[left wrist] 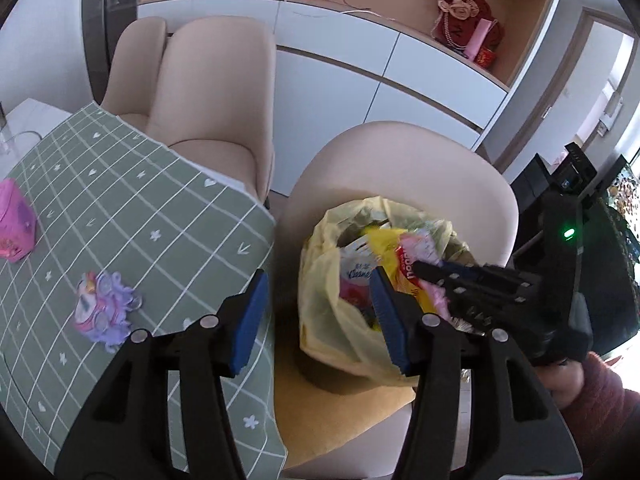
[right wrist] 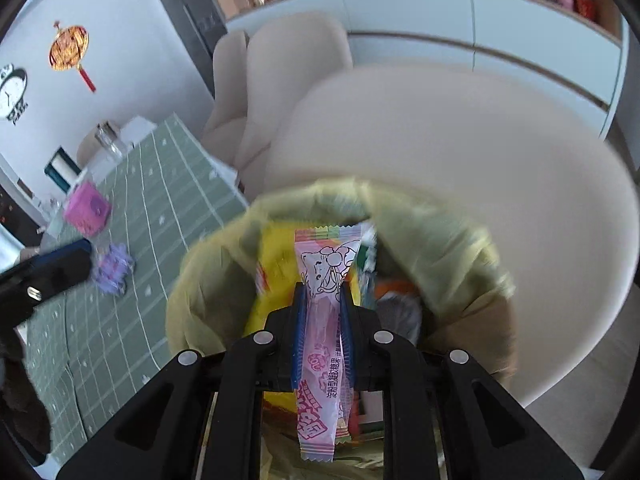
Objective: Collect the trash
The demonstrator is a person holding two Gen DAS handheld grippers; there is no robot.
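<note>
— What is lying on the worktop [left wrist: 132,216] over at the left?

— A pink box [left wrist: 14,226] and a purple toy [left wrist: 105,307] are sitting on the green cloth; whether either counts as trash I cannot tell.

— And the left gripper [left wrist: 318,316]?

— Its fingers are standing wide apart, holding nothing, hovering between the worktop edge and the yellow bag [left wrist: 320,304] on the chair [left wrist: 400,160].

— Further right?

— The right gripper [right wrist: 323,300] is pinching a pink candy wrapper [right wrist: 323,280] just over the bag's mouth. The bag is already looking well filled, so I judge the collecting is nearly done; this wrapper is waiting to be dropped.
</note>
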